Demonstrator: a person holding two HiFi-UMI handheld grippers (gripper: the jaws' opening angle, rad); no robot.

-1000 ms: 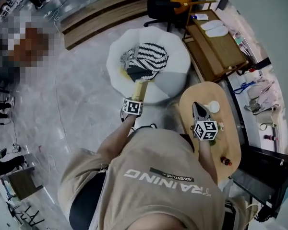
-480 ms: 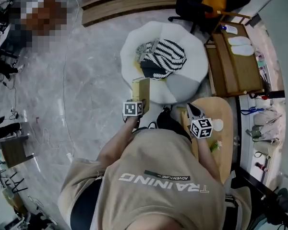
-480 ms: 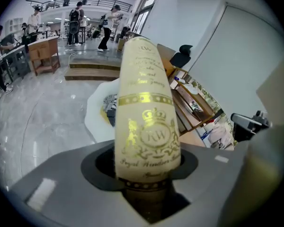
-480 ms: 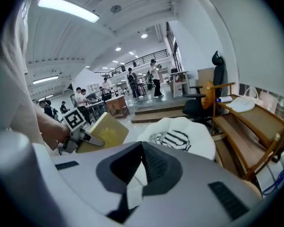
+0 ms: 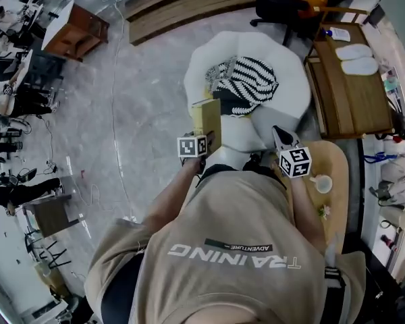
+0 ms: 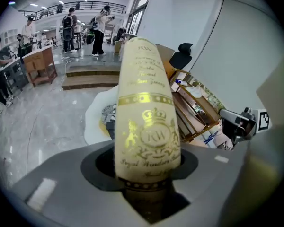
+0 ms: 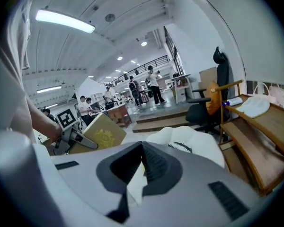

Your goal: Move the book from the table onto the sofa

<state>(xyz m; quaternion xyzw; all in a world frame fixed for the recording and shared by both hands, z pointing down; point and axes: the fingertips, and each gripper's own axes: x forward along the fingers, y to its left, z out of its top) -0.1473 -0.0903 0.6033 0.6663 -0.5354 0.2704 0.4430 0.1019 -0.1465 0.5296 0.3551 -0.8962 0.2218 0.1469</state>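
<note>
L gripper [image 5: 202, 139] has its jaws clamped on the near end of the book [image 5: 207, 119], tan w/ gilt lettering. In the left gripper view the book [image 6: 144, 112] sits between the pads, spine toward the camera, running straight out along the jaws. Its long axis goes near-to-far, w/ the far end pointing at the white sofa [image 5: 287, 52]. It stands on edge, covers facing left & right; the right gripper view shows the book [image 7: 103, 135] w/ a gilt crest on that cover. Book is in the air, off the table [image 5: 339, 155], at the sofa's near left rim, not resting on it. A striped cushion [image 5: 250, 79] lies on the sofa beyond the book's far end. R gripper [image 5: 281, 139] is to the right by the table's far left end, jaws fully together, nothing btwn them. A cup [image 5: 322, 183] stands on the table, near R gripper but apart.
</note>
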